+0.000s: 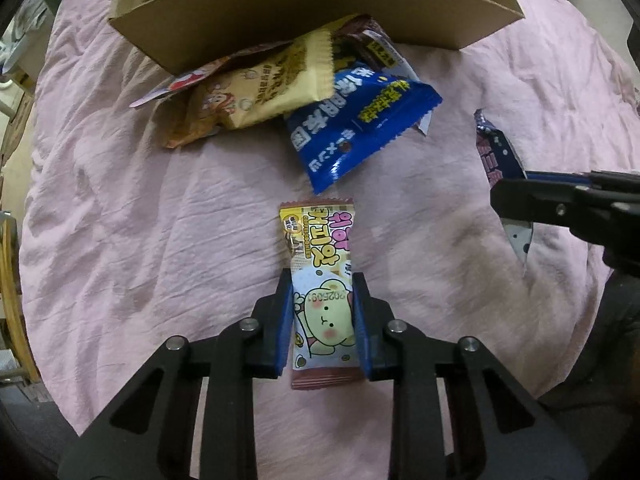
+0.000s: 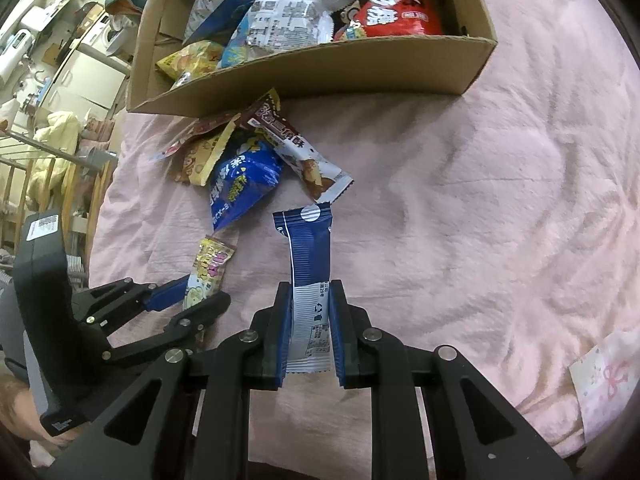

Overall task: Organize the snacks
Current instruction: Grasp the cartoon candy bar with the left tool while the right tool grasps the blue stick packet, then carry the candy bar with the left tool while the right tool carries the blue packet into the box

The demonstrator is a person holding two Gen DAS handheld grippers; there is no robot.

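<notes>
A: What is the left gripper [image 1: 322, 280] doing?

B: Its blue pads are pressed against both long sides of a small yellow-and-pink snack bar [image 1: 320, 288] printed with a cartoon bear. The bar lies flat on the pink blanket [image 1: 140, 240], pointing towards the cardboard box [image 1: 312, 16].

A: And the right gripper [image 2: 310, 292]?

B: It pinches a long blue-and-silver snack stick [image 2: 310, 264] by its silver end. The blue end sticks out past the fingertips, over the blanket.

A: Can you see each gripper from the other camera?

B: Yes. In the right wrist view the left one sits low on the left, its jaws around the bear bar. In the left wrist view the right one comes in from the right edge, with the stick's wrapper partly showing above and below it.

A: Where are the other snacks?

B: A loose heap lies on the blanket just in front of the box: a yellow packet [image 1: 256, 88], a blue packet [image 1: 356, 120] and a brown-and-white packet [image 2: 304, 156], overlapping one another. The yellow one touches the box wall.

A: And inside the box?

B: Several packets already, among them a red bag [image 2: 396, 12], a silver-white bag [image 2: 288, 12] and a small yellow one [image 2: 192, 60] near the front wall.
</notes>
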